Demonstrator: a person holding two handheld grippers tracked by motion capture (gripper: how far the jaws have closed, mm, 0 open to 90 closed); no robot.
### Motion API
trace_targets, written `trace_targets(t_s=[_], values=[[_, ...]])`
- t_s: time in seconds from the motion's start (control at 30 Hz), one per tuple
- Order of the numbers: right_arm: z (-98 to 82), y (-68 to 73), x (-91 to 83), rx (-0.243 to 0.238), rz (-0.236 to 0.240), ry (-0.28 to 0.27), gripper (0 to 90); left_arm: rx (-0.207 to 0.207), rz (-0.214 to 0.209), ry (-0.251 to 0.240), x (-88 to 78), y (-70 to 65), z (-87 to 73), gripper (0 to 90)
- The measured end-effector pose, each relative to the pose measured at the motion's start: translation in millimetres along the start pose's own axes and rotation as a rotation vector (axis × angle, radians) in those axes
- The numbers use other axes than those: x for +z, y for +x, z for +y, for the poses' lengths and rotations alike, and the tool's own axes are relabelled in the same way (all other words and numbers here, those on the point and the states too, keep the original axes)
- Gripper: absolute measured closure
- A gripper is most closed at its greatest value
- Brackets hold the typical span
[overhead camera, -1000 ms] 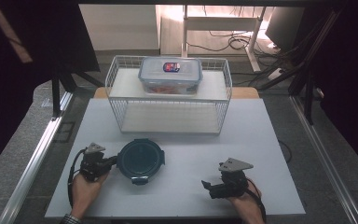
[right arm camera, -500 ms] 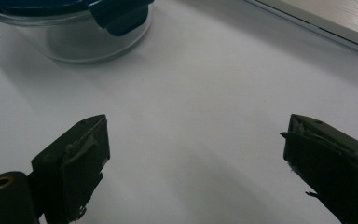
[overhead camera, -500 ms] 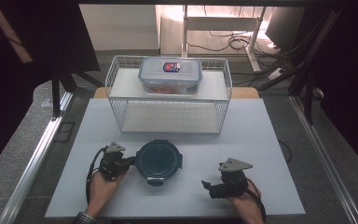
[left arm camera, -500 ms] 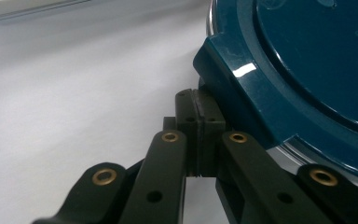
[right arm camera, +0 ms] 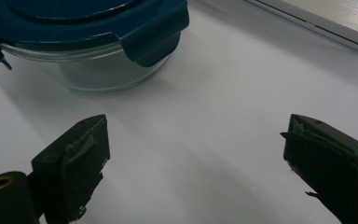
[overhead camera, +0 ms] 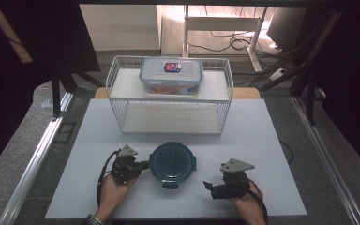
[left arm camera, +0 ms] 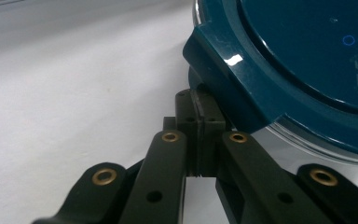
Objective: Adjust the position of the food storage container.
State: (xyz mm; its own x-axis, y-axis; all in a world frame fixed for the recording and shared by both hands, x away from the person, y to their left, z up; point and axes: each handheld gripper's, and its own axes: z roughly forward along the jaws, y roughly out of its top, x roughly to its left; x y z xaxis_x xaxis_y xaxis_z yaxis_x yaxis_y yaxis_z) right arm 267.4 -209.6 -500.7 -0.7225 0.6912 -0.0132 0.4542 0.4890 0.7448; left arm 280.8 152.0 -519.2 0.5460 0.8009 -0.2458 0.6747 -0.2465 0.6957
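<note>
Round glass container point(overhead camera: 172, 161) with teal clip lid sits mid-table before the wire rack point(overhead camera: 168, 96). Your left gripper point(overhead camera: 139, 165), jaws pressed together, noses its left lid tab; right gripper point(overhead camera: 209, 186) rests wide apart. Heavy, slick glass (breakable): grip a clip tab.

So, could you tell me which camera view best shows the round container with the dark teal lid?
The high view: the whole round container shows from above, between both grippers. The right gripper view shows its clear glass side, a lid clasp and part of the lid. The left gripper view gives a close-up of one lid clasp and the lid's edge.
</note>
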Motion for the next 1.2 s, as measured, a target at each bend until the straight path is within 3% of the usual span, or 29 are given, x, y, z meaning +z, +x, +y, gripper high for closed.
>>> trace_targets(t_s=[0.17,0.23,0.3,0.37,0.47,0.6,0.7,0.8,0.9,1.03,1.2], values=[[-0.1,0.3,0.0,0.001,0.0,0.002,6.7,0.002,-0.026,0.005,-0.5,-0.3,-0.5,90.0],[0.1,0.2,-0.7,0.0,-0.001,-0.001,6.7,0.02,-0.038,0.005,-2.2,1.7,-1.0,90.0],[0.1,-0.2,-2.3,-0.001,-0.004,-0.004,6.7,0.037,-0.023,-0.011,-5.8,1.7,-0.7,89.8],[-0.1,-1.0,-3.1,0.002,-0.003,-0.011,6.7,0.069,0.019,-0.025,-11.4,0.7,-0.1,76.9],[-0.3,-2.2,-3.8,0.001,-0.002,-0.012,6.7,0.089,0.006,-0.038,-20.9,2.9,-1.4,54.9],[0.0,-1.3,-4.4,-0.001,-0.002,-0.013,6.7,0.098,-0.004,-0.049,-32.3,7.3,-5.2,39.1],[0.2,-1.0,-4.8,-0.007,-0.003,-0.013,6.7,0.08,-0.001,-0.081,-40.4,12.4,-10.7,27.2],[0.2,-0.8,-5.0,-0.008,-0.004,-0.015,6.7,0.069,-0.036,-0.121,-48.7,17.2,-17.6,21.9],[0.8,-0.4,-6.6,-0.008,-0.003,-0.019,6.7,0.087,-0.038,-0.143,-53.1,17.6,-23.4,16.8],[1.9,1.9,-7.7,-0.018,0.012,-0.025,6.4,0.113,-0.025,-0.09,-51.2,14.7,-32.5,9.6],[1.7,3.4,-6.0,-0.028,0.026,-0.022,6.3,0.087,-0.051,-0.045,-48.2,15.8,-37.7,6.1]])
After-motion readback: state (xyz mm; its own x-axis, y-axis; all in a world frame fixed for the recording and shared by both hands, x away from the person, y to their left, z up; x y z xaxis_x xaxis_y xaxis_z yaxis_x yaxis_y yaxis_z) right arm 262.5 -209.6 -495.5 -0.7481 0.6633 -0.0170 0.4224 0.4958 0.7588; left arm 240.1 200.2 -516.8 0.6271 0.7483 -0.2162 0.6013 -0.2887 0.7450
